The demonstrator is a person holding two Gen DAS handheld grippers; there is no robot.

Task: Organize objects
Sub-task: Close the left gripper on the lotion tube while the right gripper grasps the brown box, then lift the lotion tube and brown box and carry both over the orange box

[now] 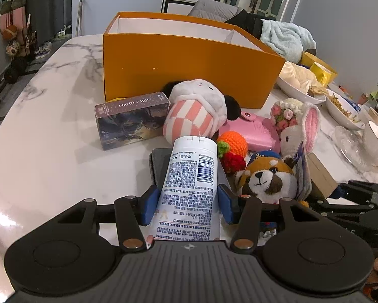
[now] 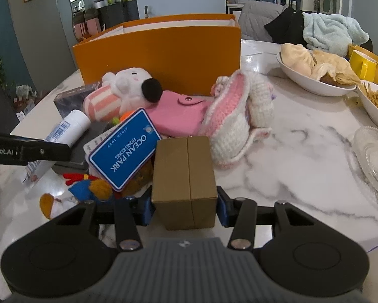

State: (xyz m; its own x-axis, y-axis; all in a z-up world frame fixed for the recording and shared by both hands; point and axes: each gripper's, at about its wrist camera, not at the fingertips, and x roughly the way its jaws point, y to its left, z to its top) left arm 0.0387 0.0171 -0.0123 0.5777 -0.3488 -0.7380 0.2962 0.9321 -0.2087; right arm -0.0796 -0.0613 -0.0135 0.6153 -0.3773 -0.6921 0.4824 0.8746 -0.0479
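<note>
Gripping items with both tools on the marble table [image 1: 37,131], orange box [image 1: 189,68] open behind the pile.

Left gripper [image 1: 186,203] clamps a white tube [image 1: 189,189], blue pads on both sides, its far end pointing at the pink-checked plush [image 1: 196,112]. Right gripper [image 2: 184,205] clamps a brown cardboard box [image 2: 185,181] sitting beside the blue Ocean Park tag [image 2: 125,151] and crochet bunny [image 2: 237,121]. Photo card box [image 1: 132,118], pink pouch [image 2: 179,116], red panda plush [image 1: 267,176] and crochet carrot [image 1: 233,144] lie clustered before the orange box. Food bowl [image 2: 315,85] off to the right.
</note>
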